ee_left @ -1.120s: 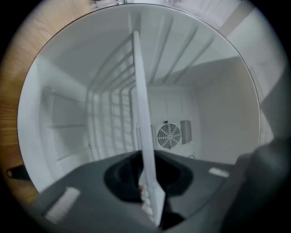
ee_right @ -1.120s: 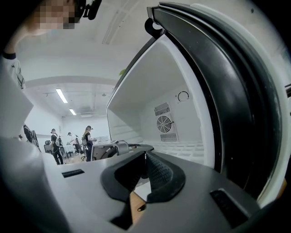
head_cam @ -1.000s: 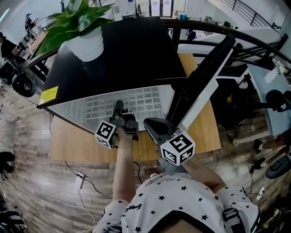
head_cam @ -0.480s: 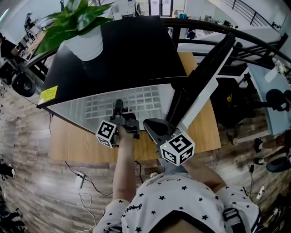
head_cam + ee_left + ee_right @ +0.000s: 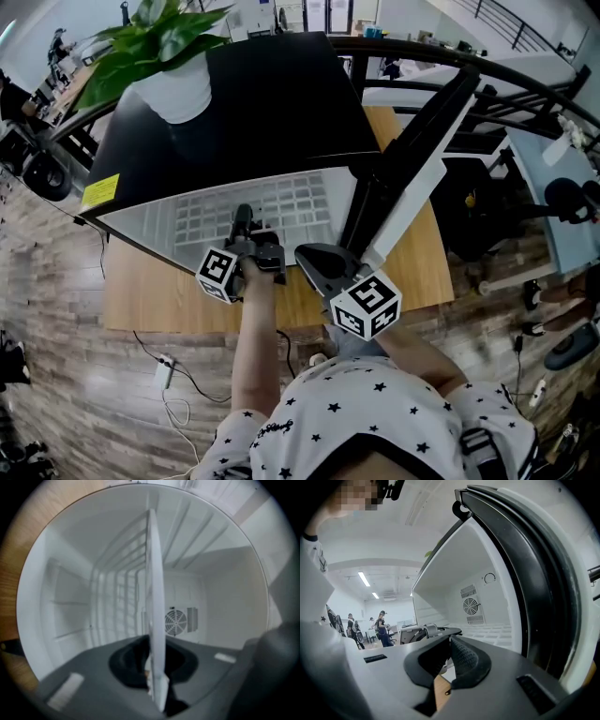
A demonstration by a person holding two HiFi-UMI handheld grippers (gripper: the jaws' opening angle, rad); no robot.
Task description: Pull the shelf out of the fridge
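Black fridge point(image 5: 262, 103) sits on a wood table point(image 5: 141, 291), door point(image 5: 412, 159) swung open to the right. A potted plant point(image 5: 159, 37) stands on top at the back-left corner, and there's a yellow sticker point(image 5: 100, 194) on the front-left edge of the lid.

White grid shelf point(image 5: 291, 208) lies inside the fridge w/ its front edge at the opening.

Left gripper point(image 5: 246, 220) is level, at the shelf's front edge, left of centre. In the left gripper view the shelf point(image 5: 154, 597) shows edge-on and runs straight back between the 2 jaws of the left gripper point(image 5: 157, 667). The jaws have just been closing and now clamp the shelf's front rim. A round fan vent point(image 5: 176, 622) shows on the back wall.

Right gripper point(image 5: 305, 255) is just beside the left one, in front of the opening near the door's lower edge, not touching shelf or door. In its own view the right gripper point(image 5: 449, 641) has its 2 jaws together w/ nothing between them. Past them are the fridge interior, the fan vent point(image 5: 471, 605) and the door's black seal point(image 5: 520, 564).
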